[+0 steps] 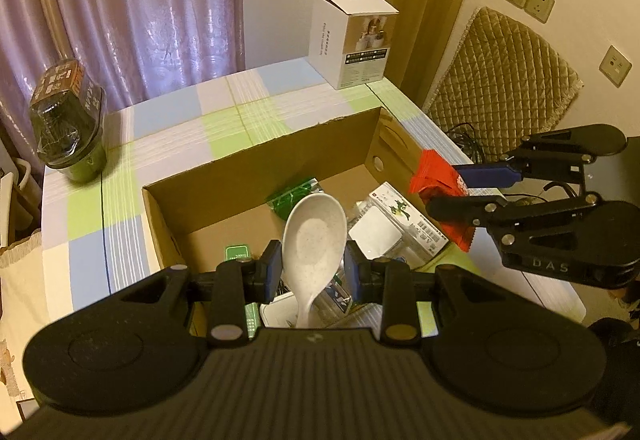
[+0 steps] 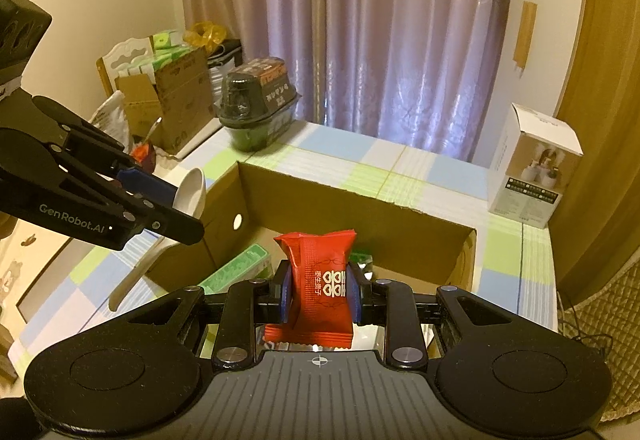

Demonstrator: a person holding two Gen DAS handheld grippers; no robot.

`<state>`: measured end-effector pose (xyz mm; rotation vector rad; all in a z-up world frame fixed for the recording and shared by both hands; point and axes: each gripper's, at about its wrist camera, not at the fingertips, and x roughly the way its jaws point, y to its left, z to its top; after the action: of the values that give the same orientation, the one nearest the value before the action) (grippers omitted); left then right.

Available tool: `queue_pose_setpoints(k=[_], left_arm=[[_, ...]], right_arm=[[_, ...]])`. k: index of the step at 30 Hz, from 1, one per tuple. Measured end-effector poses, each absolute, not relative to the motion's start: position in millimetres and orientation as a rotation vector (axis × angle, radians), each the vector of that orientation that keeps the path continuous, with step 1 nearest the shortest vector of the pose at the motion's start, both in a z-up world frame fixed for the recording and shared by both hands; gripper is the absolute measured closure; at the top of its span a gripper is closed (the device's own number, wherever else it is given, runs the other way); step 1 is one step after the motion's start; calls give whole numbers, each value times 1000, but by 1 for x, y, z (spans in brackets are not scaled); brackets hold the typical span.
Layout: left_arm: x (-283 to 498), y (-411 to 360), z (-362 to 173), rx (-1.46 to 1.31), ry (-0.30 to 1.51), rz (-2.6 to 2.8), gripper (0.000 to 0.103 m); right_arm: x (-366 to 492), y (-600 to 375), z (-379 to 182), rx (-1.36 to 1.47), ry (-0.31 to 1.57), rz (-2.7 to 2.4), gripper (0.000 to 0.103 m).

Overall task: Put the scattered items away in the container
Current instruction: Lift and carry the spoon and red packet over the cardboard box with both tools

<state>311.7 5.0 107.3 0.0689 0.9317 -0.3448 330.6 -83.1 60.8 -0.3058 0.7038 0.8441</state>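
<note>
An open cardboard box (image 1: 256,168) (image 2: 312,200) stands on the checked tablecloth and holds several small packets and cartons. My left gripper (image 1: 314,266) (image 2: 168,208) is shut on a white speckled spoon (image 1: 316,236) (image 2: 188,196), bowl up, above the box's near side. My right gripper (image 2: 320,290) (image 1: 472,188) is shut on a red snack packet (image 2: 322,280) (image 1: 438,180), held over the box's right wall. Inside lie a green packet (image 1: 292,194), a white carton with a printed label (image 1: 416,224) and a green box (image 2: 236,272).
A white product box (image 1: 352,40) (image 2: 532,168) stands at the table's far corner. A dark wrapped tub (image 1: 68,120) (image 2: 256,108) sits at the far left edge. Past the table are cartons (image 2: 168,100), curtains, a quilted cushion (image 1: 500,68) and cables on the right.
</note>
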Motion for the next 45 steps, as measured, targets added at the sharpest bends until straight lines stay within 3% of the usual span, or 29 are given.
queue_pose_setpoints(k=[45], left_arm=[[374, 28, 68, 15, 958, -302, 75]], right_arm=[[381, -58, 26, -250, 757, 821, 73]])
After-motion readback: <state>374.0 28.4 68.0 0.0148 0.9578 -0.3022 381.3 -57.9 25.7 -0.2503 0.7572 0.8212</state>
